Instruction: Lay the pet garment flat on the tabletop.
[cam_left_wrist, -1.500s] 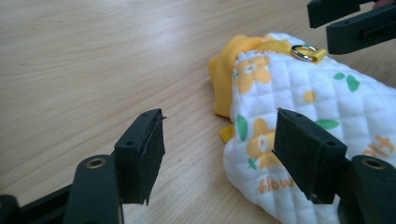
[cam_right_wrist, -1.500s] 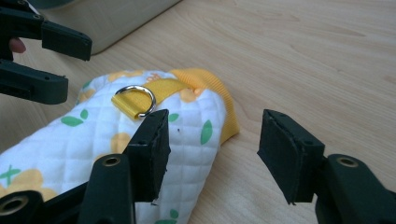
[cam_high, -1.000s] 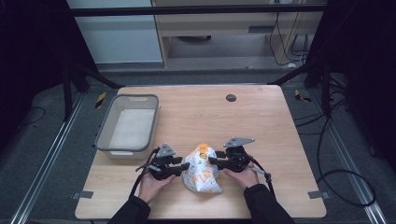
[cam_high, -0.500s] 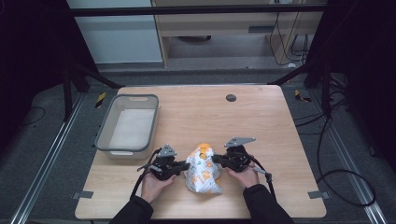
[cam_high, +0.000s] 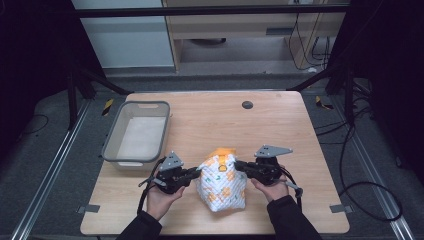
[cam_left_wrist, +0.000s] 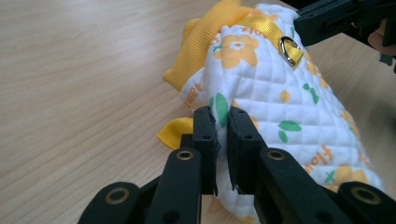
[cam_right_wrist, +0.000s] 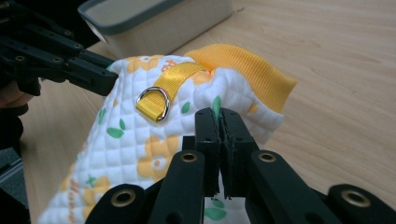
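Near the table's front edge, at 6 o'clock, lies a quilted white garment with orange flowers (yellow ribbed collar, metal D-ring on a yellow strap). The left gripper pinches its fabric from 9 o'clock, jaws closed on the cloth; the right gripper clamps it from 3 o'clock. Farther off, at 10 o'clock, sits a grey bin.

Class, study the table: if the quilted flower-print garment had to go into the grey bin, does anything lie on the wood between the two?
Nothing visible does. The garment sits near the table's front edge, pinched by the left gripper and right gripper. The grey bin stands apart, back-left, with bare wood between.
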